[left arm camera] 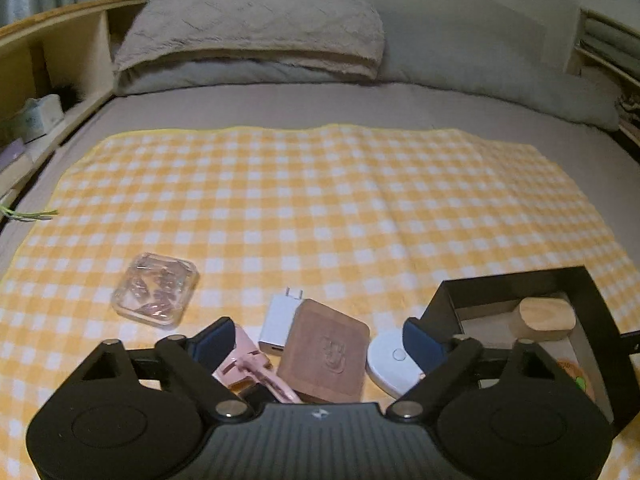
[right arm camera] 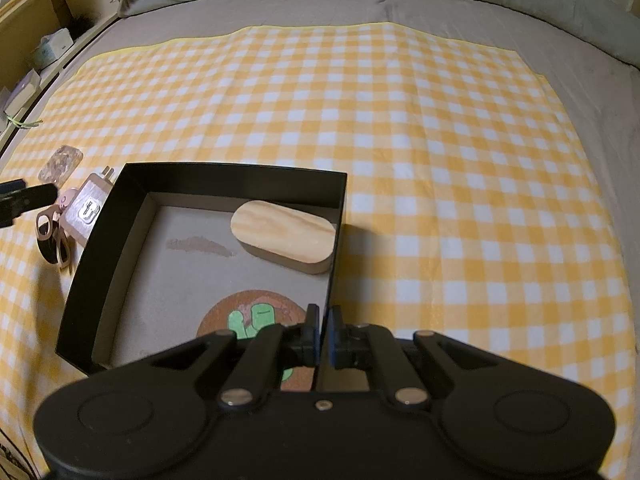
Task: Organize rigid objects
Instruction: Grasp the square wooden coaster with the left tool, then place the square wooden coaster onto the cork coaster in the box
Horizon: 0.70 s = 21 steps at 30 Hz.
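Presently the left tool (left arm camera: 316, 336) hangs wide open and empty over a tight cluster at the near edge of the checked cloth (left arm camera: 320, 200): pink scissors (left arm camera: 250, 364), white charger (left arm camera: 278, 324), brown block (left arm camera: 326, 356) and white puck (left arm camera: 390, 364). A clear case (left arm camera: 156, 290) lies apart to the left. The right tool (right arm camera: 323, 332) is clamped shut on the near right wall of the black box (right arm camera: 236, 174), steadying it. Already inside the box are an oval wood piece (right arm camera: 284, 236) at the far right and a cactus coaster (right arm camera: 252, 316) near.

Risks: the cluster items touch or nearly touch, so jaws closing on the block may nudge the charger or puck, or snag the scissors. The right fingertip sits just beside the puck and close to the box's left wall; a careless lift could knock either. The bed is soft, so items may tilt under pressure.

Room: open cloth lies far and left; the box floor is free at far left.
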Motion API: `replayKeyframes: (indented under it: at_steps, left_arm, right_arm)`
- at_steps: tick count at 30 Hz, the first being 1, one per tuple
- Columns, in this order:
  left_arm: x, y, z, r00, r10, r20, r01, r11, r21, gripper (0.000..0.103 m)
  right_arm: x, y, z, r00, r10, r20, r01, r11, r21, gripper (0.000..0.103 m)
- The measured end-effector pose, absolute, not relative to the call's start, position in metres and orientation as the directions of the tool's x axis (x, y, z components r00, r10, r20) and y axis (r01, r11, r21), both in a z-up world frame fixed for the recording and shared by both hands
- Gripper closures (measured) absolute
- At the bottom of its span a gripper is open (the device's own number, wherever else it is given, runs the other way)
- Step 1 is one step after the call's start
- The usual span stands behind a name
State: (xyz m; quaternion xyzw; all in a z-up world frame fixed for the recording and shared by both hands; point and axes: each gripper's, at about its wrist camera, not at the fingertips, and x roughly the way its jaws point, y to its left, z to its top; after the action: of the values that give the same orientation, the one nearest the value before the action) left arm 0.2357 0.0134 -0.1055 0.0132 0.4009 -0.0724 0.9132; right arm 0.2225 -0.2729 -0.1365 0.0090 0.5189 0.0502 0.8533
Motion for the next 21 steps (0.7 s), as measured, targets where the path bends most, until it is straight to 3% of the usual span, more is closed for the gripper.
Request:
replayKeyframes:
  at_steps: [5,15,21]
  left_arm:
    - [0.249,0.001,-0.122,0.631,-0.124,-0.766,0.217,0.976,0.021,0.019]
    - [0.262,-0.043,-0.17,0.556,0.086,-0.826,0.343,0.882,0.323,0.018]
    - [0.272,-0.039,-0.179,0.526,0.138,-0.839,0.341,0.87,0.357,0.017]
  right_arm:
    - [0.222,-0.273,-0.135,0.454,0.104,-0.885,-0.074,0.994,0.079,0.098]
    - [0.221,-0.275,-0.135,0.45,0.116,-0.886,-0.073,0.993,0.092,0.098]
    - [0.219,-0.277,-0.134,0.449,0.128,-0.884,-0.074,0.992,0.107,0.098]
